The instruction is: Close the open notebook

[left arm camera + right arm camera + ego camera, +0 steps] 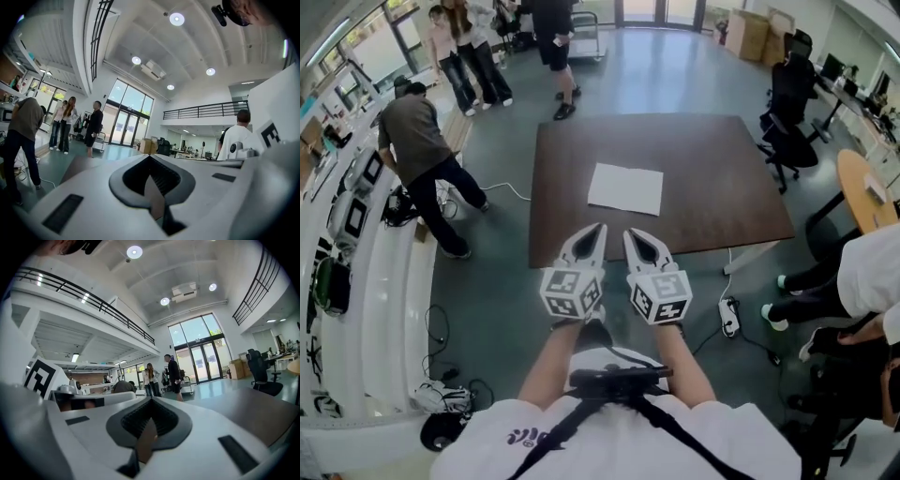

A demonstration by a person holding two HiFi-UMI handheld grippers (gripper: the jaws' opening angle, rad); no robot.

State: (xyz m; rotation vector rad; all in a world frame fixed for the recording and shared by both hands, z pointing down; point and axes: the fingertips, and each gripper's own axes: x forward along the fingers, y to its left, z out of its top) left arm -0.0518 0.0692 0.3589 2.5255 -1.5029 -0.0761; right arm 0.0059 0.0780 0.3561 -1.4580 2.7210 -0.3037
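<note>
Since the white open paper notebook [625,188] lies flat about midway on the dark brown square table [562,234], untouched, the closing is not yet begun. Left white gripper [598,231] and right white gripper [631,235] hover at the near edge, jaws together on nothing, short of its pages.

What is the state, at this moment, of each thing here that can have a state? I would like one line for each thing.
notebook: open, lying flat on the table, white pages up, nothing touching it.
left gripper: shut, empty, at the table's near edge, short of the notebook.
right gripper: shut, empty, beside the left gripper, also short of the notebook.
</note>
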